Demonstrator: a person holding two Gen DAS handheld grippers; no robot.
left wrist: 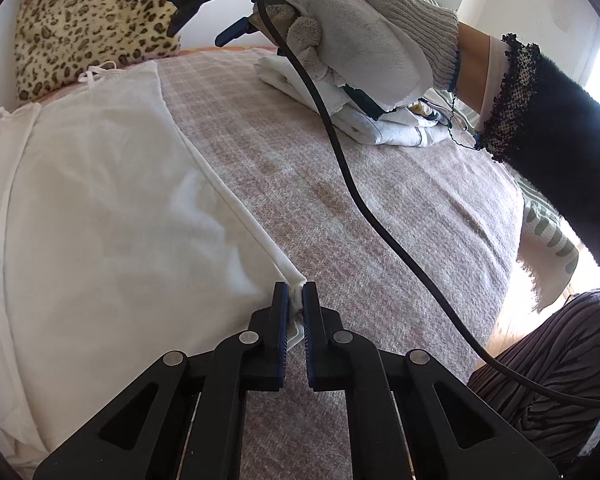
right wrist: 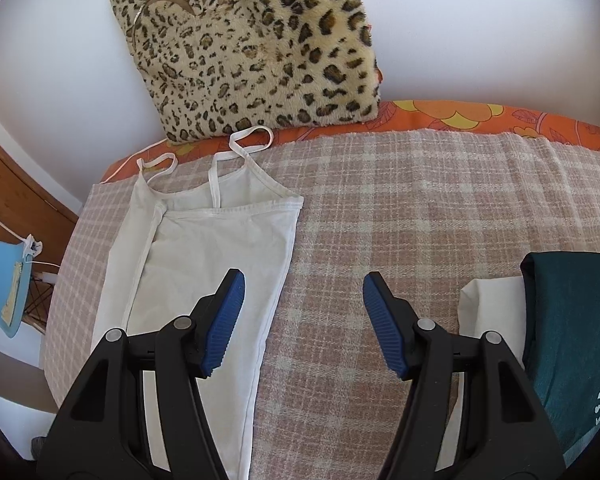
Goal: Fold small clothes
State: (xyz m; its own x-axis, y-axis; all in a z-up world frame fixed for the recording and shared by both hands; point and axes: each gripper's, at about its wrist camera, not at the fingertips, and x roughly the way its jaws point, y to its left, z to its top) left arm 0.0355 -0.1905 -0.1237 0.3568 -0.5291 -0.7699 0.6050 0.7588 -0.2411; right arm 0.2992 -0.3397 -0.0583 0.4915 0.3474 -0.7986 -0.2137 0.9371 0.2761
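Note:
A white strappy top (left wrist: 100, 200) lies flat on the checked blanket (left wrist: 380, 216), straps toward the far edge. My left gripper (left wrist: 295, 294) is shut on the top's near right hem corner, a fold of white cloth pinched between the blue pads. In the right wrist view the same top (right wrist: 204, 256) stretches lengthwise at the left. My right gripper (right wrist: 304, 292) hangs open above the blanket (right wrist: 400, 208), its left fingertip over the top's right edge, nothing between the fingers. The left wrist view shows that gripper (left wrist: 204, 20) at the upper middle, held by a gloved hand (left wrist: 360, 28).
A leopard-print cushion (right wrist: 252, 48) leans on the wall at the far edge. Folded clothes (left wrist: 364, 116) are stacked at the right, with a dark teal piece (right wrist: 572, 344) on top. A black cable (left wrist: 380, 220) trails over the blanket. A blue lamp (right wrist: 4, 284) stands past the left edge.

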